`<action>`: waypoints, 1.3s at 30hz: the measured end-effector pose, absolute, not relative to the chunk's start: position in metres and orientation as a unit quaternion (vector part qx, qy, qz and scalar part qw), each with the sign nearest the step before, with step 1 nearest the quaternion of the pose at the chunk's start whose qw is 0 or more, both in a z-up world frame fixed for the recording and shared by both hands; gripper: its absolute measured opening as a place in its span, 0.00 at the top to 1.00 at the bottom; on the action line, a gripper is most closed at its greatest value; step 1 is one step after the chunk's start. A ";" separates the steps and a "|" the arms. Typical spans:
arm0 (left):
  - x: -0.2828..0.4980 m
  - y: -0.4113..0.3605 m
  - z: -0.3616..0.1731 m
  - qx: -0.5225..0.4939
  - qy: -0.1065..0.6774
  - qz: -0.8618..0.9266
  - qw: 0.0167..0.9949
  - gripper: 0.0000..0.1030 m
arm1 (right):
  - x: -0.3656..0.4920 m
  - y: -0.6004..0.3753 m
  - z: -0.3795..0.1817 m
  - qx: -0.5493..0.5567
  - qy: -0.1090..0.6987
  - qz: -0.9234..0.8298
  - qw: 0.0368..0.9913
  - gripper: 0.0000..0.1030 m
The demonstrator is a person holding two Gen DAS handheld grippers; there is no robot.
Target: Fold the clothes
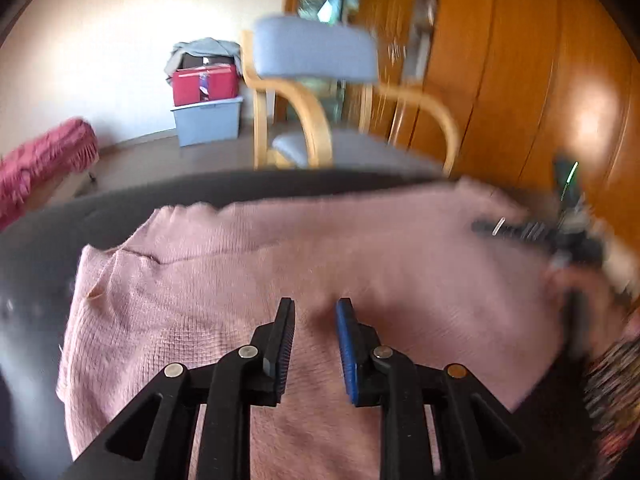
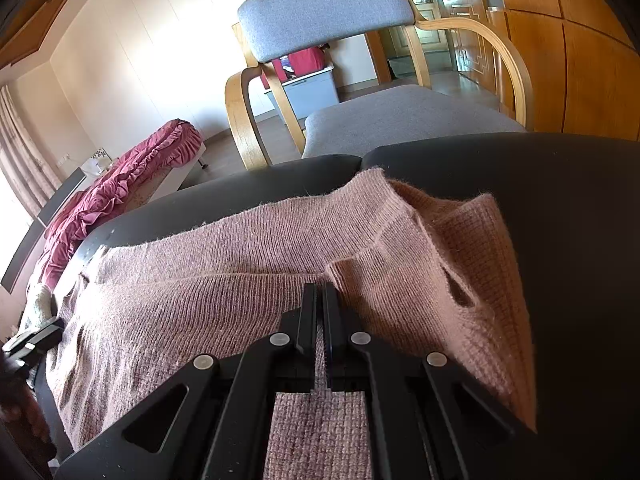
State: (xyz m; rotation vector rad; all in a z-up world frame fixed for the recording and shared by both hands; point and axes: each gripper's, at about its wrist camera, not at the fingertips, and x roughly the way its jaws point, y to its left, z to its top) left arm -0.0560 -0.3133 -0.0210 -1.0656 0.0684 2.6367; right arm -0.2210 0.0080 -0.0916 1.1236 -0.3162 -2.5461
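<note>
A pink knit sweater point(image 1: 280, 264) lies spread on a dark table point(image 1: 280, 186). My left gripper point(image 1: 315, 308) is open and empty just above the middle of the sweater. The right gripper point(image 1: 532, 232) shows blurred at the sweater's right side in this view. In the right wrist view the sweater point(image 2: 224, 280) lies partly folded, with a sleeve point(image 2: 460, 264) turned over at the right. My right gripper point(image 2: 319, 292) is shut, its tips pinching a fold of the sweater. The left gripper point(image 2: 32, 340) shows at the far left edge there.
A wooden armchair with grey cushions point(image 2: 332, 4) stands just beyond the table point(image 2: 520, 176). A red bedspread point(image 2: 120, 188) lies on a bed at the left. A red box on a grey bin point(image 1: 206, 100) stands by the far wall. Wooden wardrobe doors point(image 1: 520, 60) fill the right.
</note>
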 end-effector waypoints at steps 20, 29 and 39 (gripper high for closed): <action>-0.063 -0.317 -0.045 -0.371 0.044 0.918 0.130 0.72 | -0.123 -0.117 -0.058 0.376 -0.133 -0.834 0.380 0.88; -0.067 -0.326 -0.046 -0.377 0.016 0.915 0.144 0.72 | -0.123 -0.008 -0.082 0.404 -0.182 -0.863 0.241 1.00; -0.063 -0.324 -0.040 -0.375 0.018 0.916 0.138 0.72 | -0.100 0.091 -0.096 0.368 -0.288 -0.872 0.149 1.00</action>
